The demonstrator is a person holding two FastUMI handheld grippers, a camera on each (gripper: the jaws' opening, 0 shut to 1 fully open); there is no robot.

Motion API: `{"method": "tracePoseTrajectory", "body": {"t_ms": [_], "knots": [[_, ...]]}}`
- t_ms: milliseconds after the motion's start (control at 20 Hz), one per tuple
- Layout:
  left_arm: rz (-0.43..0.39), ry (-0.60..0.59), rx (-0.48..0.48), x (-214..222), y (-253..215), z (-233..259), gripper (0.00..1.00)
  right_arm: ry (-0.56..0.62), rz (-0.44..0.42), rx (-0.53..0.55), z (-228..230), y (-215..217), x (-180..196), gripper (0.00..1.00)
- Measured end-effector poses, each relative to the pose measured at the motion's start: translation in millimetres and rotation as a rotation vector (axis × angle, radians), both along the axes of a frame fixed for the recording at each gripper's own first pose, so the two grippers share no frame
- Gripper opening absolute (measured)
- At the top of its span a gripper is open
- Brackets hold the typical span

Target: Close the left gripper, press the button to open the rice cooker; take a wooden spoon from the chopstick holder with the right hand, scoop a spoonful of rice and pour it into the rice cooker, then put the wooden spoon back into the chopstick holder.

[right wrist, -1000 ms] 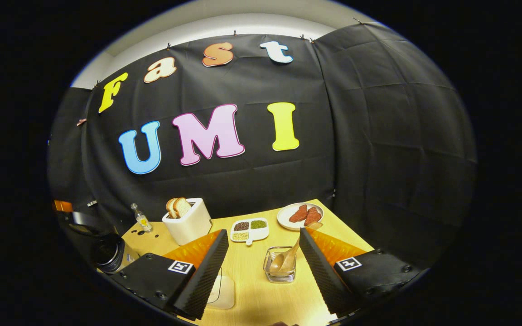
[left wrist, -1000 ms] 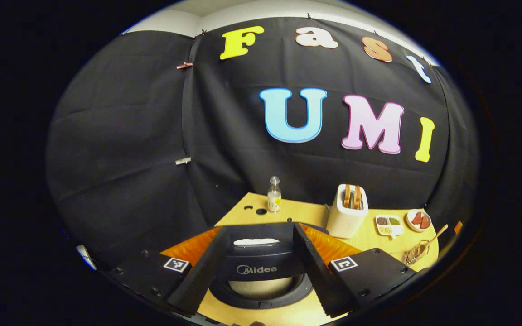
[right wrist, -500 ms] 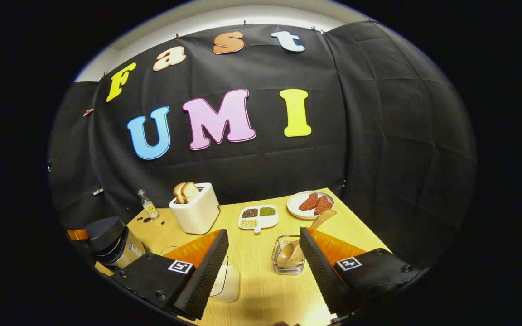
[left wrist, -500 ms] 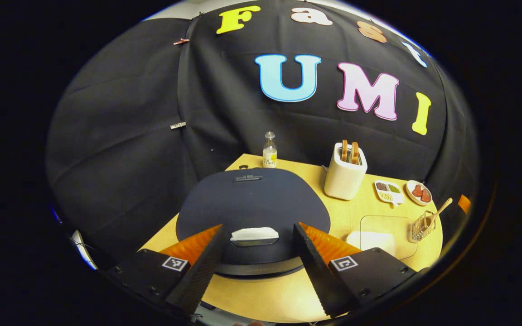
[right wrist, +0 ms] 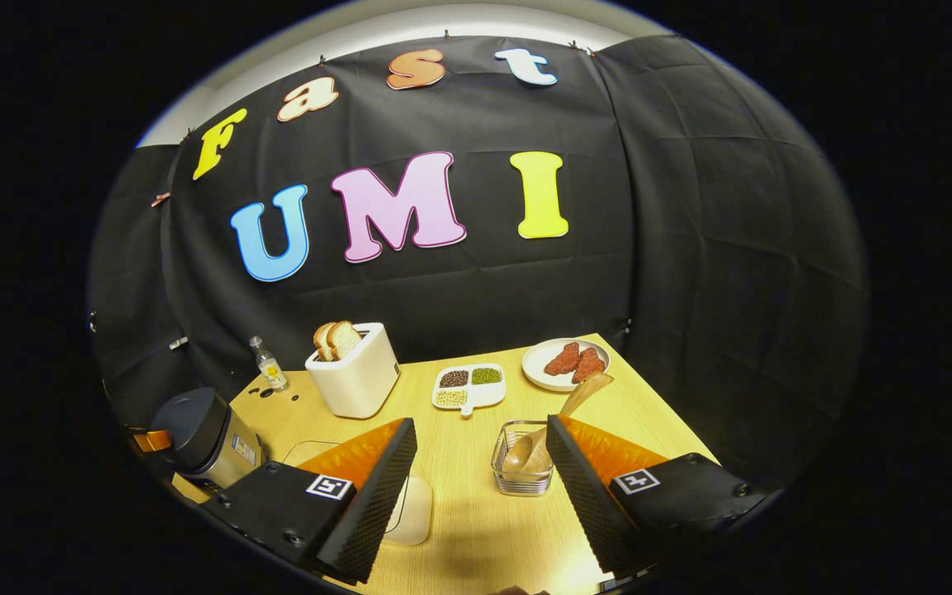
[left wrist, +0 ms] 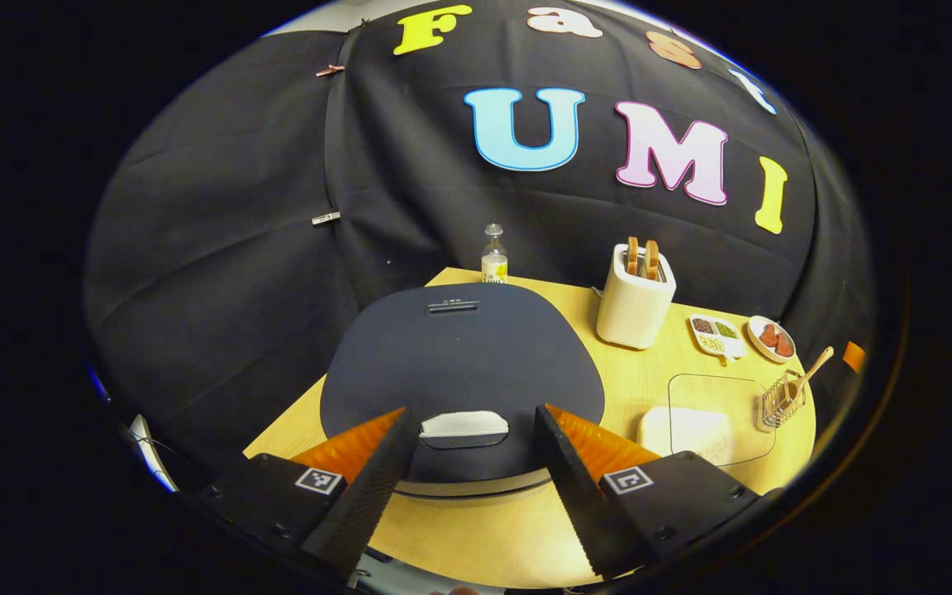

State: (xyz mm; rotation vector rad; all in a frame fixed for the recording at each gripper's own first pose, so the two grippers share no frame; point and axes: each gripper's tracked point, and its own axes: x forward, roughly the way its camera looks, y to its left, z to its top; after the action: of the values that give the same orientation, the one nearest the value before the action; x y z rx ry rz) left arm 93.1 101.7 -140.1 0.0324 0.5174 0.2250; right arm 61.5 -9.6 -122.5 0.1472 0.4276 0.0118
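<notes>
The left gripper [left wrist: 469,463] hangs with its fingers spread wide, not yet pressed together as the task asks, and between them lies the pale button [left wrist: 464,425] at the front edge of the rice cooker [left wrist: 459,364], whose dark lid is down. The right gripper [right wrist: 480,475] is likewise spread and grips nothing; just ahead of it, between its fingers and nearer the right one, stands the clear chopstick holder [right wrist: 523,471] on the wooden table [right wrist: 476,529], with the wooden spoon [right wrist: 563,413] leaning out of it, bowl down and handle slanting up to the right. A white dish of rice under a clear cover [left wrist: 695,426] sits between cooker and holder — as far as the left gripper view shows. The spoon looks light, rigid and smooth, so it should lift easily but may swivel in a loose pinch; the bare upper handle, clear of the holder's rim, seems the best place to grasp (the bowl is tucked inside). The holder itself looks light and might tip or slide if the spoon drags on it. The button probably wants a firm, straight push from closed fingertips.
</notes>
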Motion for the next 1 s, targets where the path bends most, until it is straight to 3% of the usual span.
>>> {"method": "tracePoseTrajectory", "body": {"t_ms": [550, 800, 1000], "knots": [[0.008, -0.049, 0.028, -2.8, -3.0, -0.9, 0.99, 0.007, 0.035, 0.027, -6.6, -15.2, -5.6, 0.99], [-0.042, -0.255, 0.050, -14.0, -56.2, 62.7, 0.95, -0.052, 0.079, 0.014, 14.9, -19.4, -4.7, 0.98], [-0.135, -0.421, 0.053, -24.1, -104.3, 123.2, 0.94, -0.164, 0.125, -0.006, 56.5, -16.0, -6.9, 0.98]]}}
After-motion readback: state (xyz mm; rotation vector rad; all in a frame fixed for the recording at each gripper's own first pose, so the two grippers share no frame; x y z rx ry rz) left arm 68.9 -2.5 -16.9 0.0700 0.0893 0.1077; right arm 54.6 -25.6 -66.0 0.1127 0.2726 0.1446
